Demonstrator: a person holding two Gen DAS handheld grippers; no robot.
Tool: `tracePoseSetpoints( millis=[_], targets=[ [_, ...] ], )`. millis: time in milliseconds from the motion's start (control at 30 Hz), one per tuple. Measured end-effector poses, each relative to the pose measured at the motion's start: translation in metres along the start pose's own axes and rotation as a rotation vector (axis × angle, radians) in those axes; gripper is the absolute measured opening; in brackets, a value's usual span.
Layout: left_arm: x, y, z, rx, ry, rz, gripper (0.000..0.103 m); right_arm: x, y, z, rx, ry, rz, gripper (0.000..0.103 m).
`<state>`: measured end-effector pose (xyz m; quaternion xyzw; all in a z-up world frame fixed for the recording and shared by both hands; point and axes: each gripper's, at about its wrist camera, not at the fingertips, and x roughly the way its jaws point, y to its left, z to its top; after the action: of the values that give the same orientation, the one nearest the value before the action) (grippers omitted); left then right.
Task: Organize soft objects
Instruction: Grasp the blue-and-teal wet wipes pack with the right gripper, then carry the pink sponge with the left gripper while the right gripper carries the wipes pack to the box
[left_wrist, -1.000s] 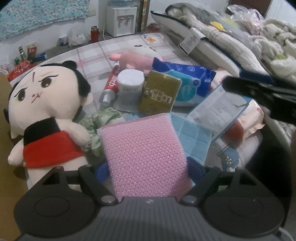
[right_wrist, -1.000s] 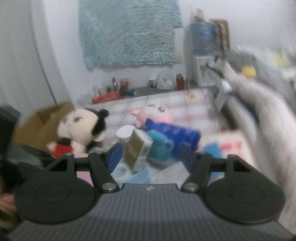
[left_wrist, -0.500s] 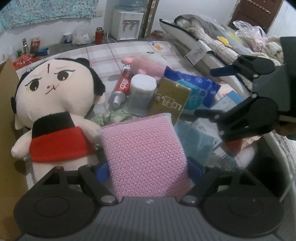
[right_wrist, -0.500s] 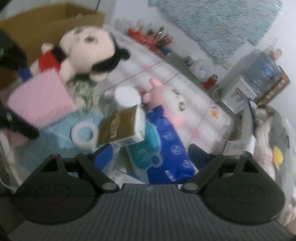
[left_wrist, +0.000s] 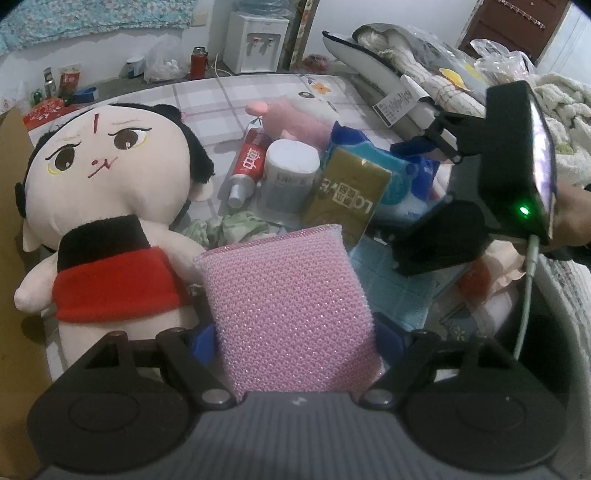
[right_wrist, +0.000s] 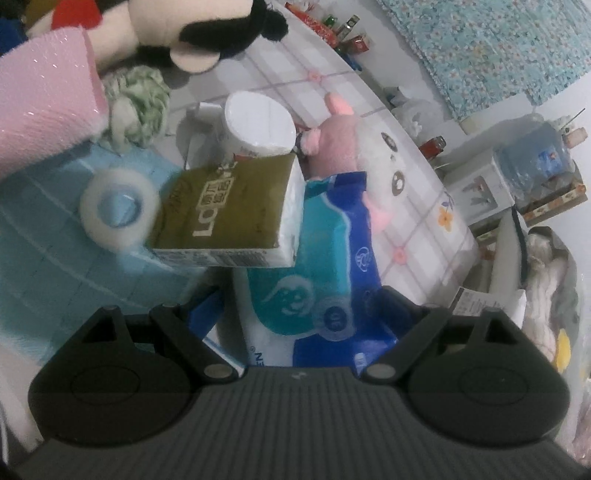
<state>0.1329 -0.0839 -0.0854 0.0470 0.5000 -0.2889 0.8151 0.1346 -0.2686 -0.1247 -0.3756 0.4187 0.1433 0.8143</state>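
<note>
My left gripper (left_wrist: 293, 332) is shut on a pink mesh sponge (left_wrist: 284, 295), which stands upright between the blue pads and shows too at the right wrist view's left edge, pink sponge (right_wrist: 44, 103). A big-headed doll (left_wrist: 107, 192) in a red top sits just to its left. My right gripper (right_wrist: 303, 314) is open, low over a blue and teal tissue pack (right_wrist: 325, 258) that lies between its wide jaws without pad contact. From the left wrist view that right gripper (left_wrist: 406, 192) hangs at the right over the pile. A pink and white plush (right_wrist: 351, 147) lies beyond the pack.
A gold tissue packet (right_wrist: 229, 210), a white tape roll (right_wrist: 118, 210), a white tub (right_wrist: 258, 122), a green cloth bundle (right_wrist: 140, 99) and a toothpaste tube (left_wrist: 247, 166) crowd a light blue cloth (right_wrist: 55, 258). A cardboard box (left_wrist: 11, 258) stands left; pillows and blankets (left_wrist: 406, 74) lie right.
My right gripper has rolled, dropped toward the pile and widened its jaws, and it now sits over the blue tissue pack. The left gripper has kept still with the sponge.
</note>
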Motion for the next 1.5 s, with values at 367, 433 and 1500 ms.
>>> tracePoseSetpoints(
  millis=[367,433,1500],
  targets=[
    [-0.004,-0.007,0.001,0.017,-0.021,0.019,0.084,-0.001,-0.026,0.000,0.128,-0.019,0.038,0.071],
    [-0.008,-0.008,0.001,0.021,-0.036,0.021,0.084,-0.011,-0.025,-0.003,0.154,-0.049,-0.017,0.070],
    [-0.269,0.031,-0.061,-0.153,-0.537,0.262,0.084,-0.258,0.054,0.028,0.715,-0.628,0.143,0.070]
  ],
)
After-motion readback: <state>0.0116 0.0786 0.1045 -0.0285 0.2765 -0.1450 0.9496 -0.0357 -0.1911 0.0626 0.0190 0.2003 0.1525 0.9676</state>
